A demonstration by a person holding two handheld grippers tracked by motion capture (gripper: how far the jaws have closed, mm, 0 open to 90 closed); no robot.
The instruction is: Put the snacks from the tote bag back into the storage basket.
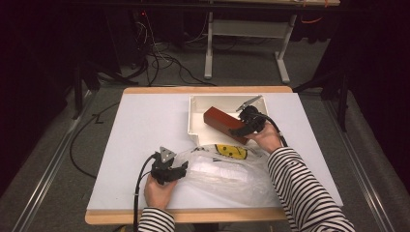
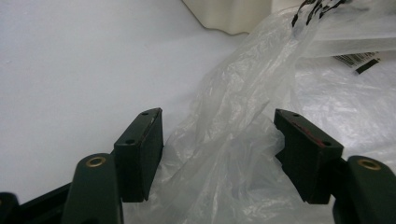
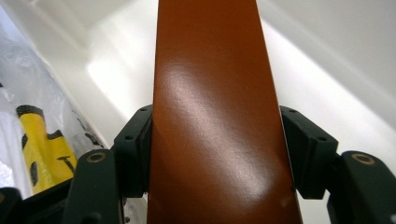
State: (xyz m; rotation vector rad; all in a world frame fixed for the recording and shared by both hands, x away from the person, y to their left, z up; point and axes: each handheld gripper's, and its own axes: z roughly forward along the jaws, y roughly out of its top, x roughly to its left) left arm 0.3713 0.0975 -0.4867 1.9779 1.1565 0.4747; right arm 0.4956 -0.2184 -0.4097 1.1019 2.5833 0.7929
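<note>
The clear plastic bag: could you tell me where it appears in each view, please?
High view: clear plastic bag lies at bottom centre, before the white tray.
Left gripper view: centre and right, between open jaws.
Right gripper view: left edge.
Shared landmark: the white tray.

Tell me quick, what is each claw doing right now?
Left claw: open, its jaws either side of a crumpled clear plastic bag.
Right claw: closed on a glossy reddish-brown rectangular box.
</note>
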